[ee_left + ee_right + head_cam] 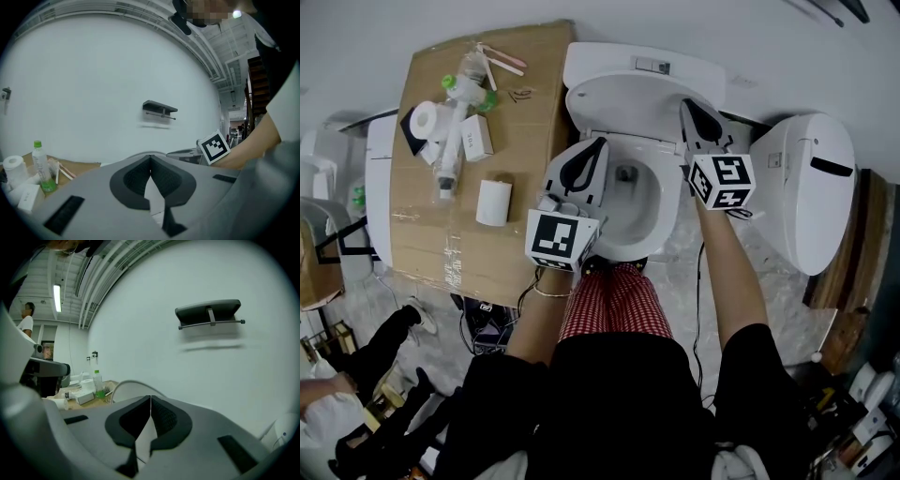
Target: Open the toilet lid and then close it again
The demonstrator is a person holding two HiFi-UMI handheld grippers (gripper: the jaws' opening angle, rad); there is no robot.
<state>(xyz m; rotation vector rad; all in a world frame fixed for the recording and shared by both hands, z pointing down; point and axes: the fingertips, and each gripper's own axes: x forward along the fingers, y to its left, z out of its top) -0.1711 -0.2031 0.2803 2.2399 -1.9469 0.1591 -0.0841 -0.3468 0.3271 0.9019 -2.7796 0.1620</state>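
With the left gripper (601,142) and right gripper (685,102) both pinched together empty, the raised toilet lid (623,94) looks like stiff, light, slippery plastic, best pushed at its free rim.

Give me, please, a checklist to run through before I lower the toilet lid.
1. White plastic toilet lid is raised: ok.
2. Left tool is shut, with nothing between its jaws: ok.
3. Right tool is shut, with nothing between its jaws: ok.
4. Right tool touches the lid's right edge: cannot tell.
5. White toilet seat has no loose items on it: ok.
6. Brown cardboard sheet keeps its clutter off the toilet: ok.
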